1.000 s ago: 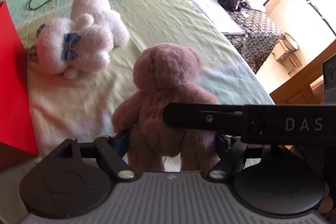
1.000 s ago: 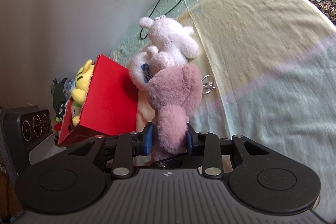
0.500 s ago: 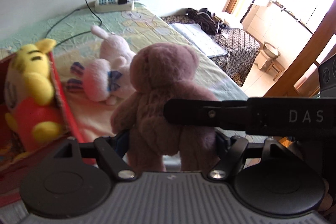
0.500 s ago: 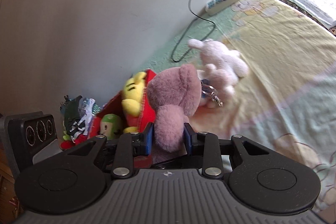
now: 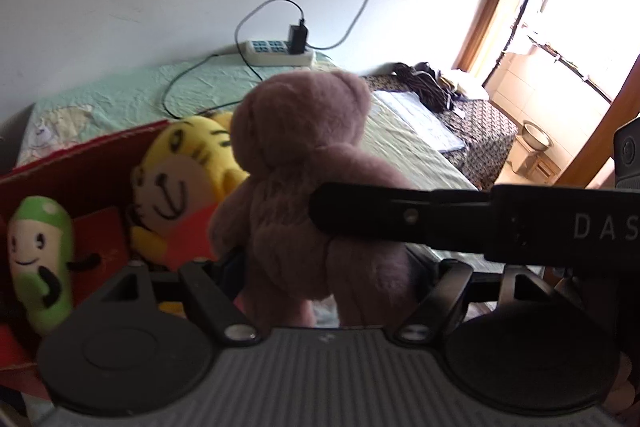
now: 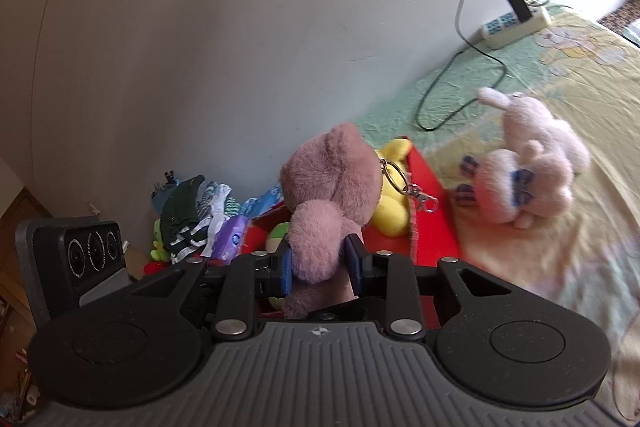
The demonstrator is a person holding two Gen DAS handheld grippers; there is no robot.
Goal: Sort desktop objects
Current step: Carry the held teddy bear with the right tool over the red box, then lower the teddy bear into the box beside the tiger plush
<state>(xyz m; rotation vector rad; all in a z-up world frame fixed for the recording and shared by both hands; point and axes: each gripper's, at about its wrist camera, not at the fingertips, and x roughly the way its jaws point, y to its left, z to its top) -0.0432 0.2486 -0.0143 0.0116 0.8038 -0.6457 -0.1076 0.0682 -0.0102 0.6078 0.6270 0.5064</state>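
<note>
A pink teddy bear (image 5: 304, 147) hangs in the air above the open red box (image 5: 80, 163). My left gripper (image 5: 328, 267) is shut on its lower body. My right gripper (image 6: 318, 263) is shut on one arm of the bear (image 6: 332, 179), and its black finger (image 5: 400, 217) crosses the left wrist view. A metal key ring (image 6: 404, 183) dangles from the bear's head. Inside the red box (image 6: 432, 211) lie a yellow plush (image 5: 180, 167) and a green plush (image 5: 40, 251). A white rabbit plush (image 6: 528, 163) lies on the bed to the right of the box.
A white power strip (image 5: 276, 51) with a plugged charger and black cable sits at the wall end of the bed. Clothes and small toys (image 6: 192, 211) are heaped beside the box by the wall. A patterned table with papers (image 5: 424, 119) stands past the bed.
Both grippers have carried the bear up off the bed and leftward to above the red box. The white rabbit stayed on the bed.
</note>
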